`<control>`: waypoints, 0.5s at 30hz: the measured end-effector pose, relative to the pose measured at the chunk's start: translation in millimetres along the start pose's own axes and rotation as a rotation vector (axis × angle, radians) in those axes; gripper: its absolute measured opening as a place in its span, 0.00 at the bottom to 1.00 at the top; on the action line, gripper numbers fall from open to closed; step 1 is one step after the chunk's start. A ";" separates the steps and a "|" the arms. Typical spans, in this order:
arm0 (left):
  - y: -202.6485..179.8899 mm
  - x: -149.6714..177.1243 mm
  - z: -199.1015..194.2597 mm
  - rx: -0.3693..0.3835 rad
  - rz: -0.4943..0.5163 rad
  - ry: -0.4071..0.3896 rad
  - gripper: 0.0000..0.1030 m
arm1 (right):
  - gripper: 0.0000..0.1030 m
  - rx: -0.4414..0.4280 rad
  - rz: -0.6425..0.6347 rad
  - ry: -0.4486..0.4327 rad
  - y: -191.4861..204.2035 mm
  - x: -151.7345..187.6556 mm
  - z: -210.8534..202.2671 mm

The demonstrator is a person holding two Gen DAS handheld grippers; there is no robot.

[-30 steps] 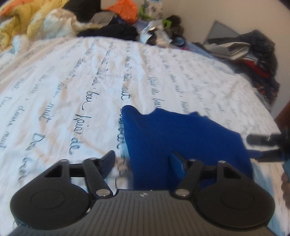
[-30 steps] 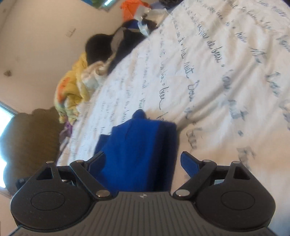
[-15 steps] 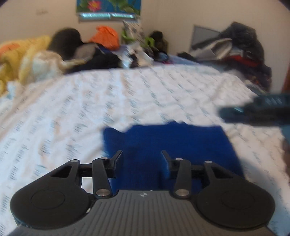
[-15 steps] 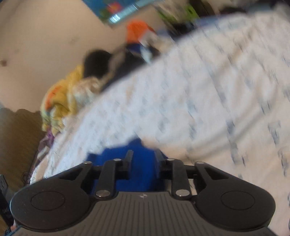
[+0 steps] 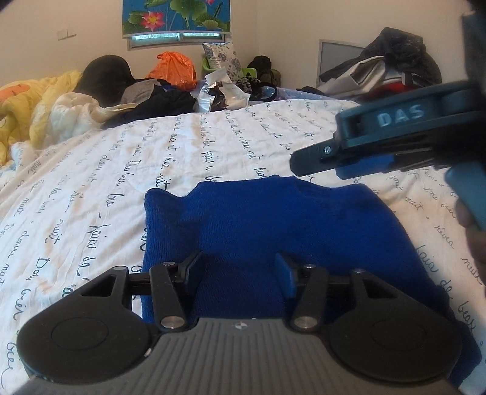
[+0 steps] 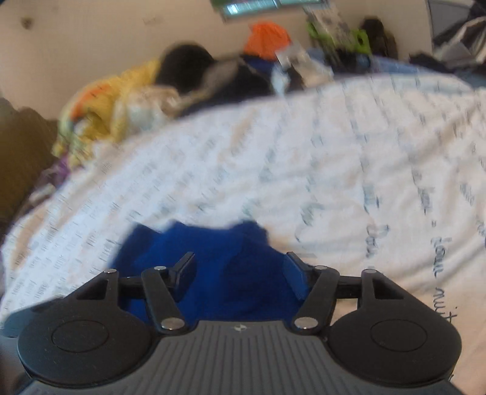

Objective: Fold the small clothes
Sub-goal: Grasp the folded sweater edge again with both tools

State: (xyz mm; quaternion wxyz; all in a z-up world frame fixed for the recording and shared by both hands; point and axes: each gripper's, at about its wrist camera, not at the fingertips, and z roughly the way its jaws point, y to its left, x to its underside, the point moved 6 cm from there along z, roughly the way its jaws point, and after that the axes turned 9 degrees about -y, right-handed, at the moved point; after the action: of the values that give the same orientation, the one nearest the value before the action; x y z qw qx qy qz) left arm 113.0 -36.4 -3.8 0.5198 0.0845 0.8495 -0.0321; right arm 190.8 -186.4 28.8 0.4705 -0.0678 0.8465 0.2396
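Observation:
A small blue knit garment [image 5: 273, 221] lies folded and flat on the white bed sheet with script writing [image 5: 91, 188]. My left gripper [image 5: 238, 267] is open and empty, held just above the garment's near edge. My right gripper [image 6: 240, 272] is open and empty above the same garment [image 6: 212, 258]; its view is motion-blurred. The right gripper also shows in the left wrist view [image 5: 379, 145], hovering above the garment's far right corner.
At the far side of the bed lie a yellow quilt [image 5: 27, 106], dark clothes [image 5: 164, 100], an orange bag [image 5: 174, 68] and loose packaging [image 5: 221, 91]. A heap of clothes [image 5: 388, 70] sits at the back right. A floral picture [image 5: 176, 15] hangs on the wall.
Both grippers have lifted up and tilted back from the garment. The right gripper narrowed half a second ago and has opened again. The garment stays flat on the sheet.

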 end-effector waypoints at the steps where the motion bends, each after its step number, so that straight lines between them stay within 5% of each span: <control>1: -0.5 -0.5 0.2 -0.001 0.002 0.000 0.52 | 0.61 -0.016 -0.015 0.005 6.3 2.4 -2.1; 4: -1.0 0.5 -1.0 0.000 0.005 -0.001 0.52 | 0.61 -0.003 -0.039 0.131 6.5 27.3 21.8; 7: -1.6 1.3 -1.4 -0.001 0.010 -0.008 0.53 | 0.61 -0.048 0.005 0.057 -14.1 34.1 32.6; 11: 3.2 -4.4 -15.1 -0.001 -0.004 0.000 0.56 | 0.61 -0.023 0.113 0.117 -20.8 17.7 28.5; 13: 10.1 -7.4 -41.5 0.038 -0.056 -0.020 0.90 | 0.63 -0.036 0.116 0.091 -13.5 12.9 0.9; 14: 15.3 -7.2 -57.8 0.043 -0.078 -0.046 0.99 | 0.63 -0.077 0.113 0.069 -9.1 12.7 -17.2; 15: 21.3 -4.1 -73.3 0.044 -0.105 -0.066 0.99 | 0.64 -0.109 0.120 0.057 -7.2 15.7 -35.8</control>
State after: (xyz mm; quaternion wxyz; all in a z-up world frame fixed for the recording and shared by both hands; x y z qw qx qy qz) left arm 54.2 -5.5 34.1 0.5431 0.0502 0.8343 -0.0806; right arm 157.3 -207.9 29.1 0.4266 -0.0491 0.8478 0.3111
